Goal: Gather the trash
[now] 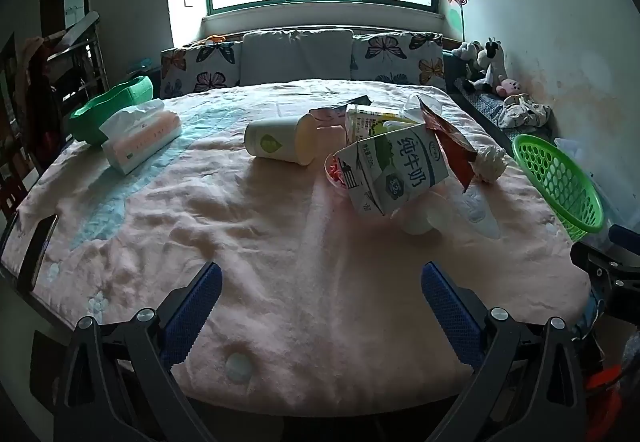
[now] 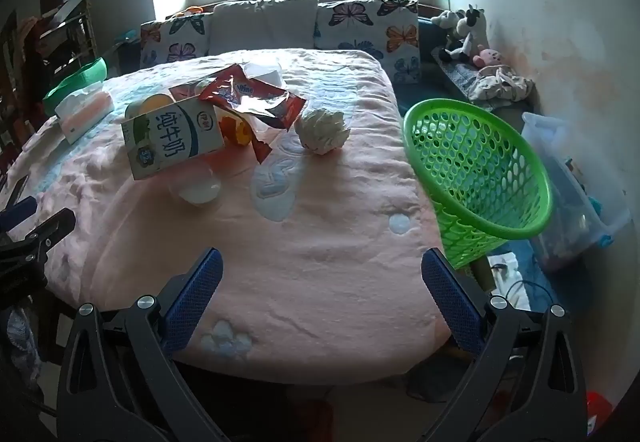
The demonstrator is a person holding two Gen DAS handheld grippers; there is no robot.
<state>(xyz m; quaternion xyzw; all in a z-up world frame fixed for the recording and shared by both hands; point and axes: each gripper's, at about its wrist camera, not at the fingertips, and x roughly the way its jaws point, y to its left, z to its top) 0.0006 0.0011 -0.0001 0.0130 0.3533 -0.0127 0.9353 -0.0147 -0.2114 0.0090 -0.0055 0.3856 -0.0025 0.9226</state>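
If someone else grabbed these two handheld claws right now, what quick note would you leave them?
Left gripper: open, empty, hovering over the near edge of the pink blanket.
Right gripper: open, empty, beside the green plastic mesh basket.
Trash piled mid-blanket: white-and-green milk carton, red foil snack wrapper, crumpled white tissue ball, tipped white paper cup, clear plastic cup.
Done: nothing; the basket looks empty.
Left: pick up every piece and drop it into the basket.
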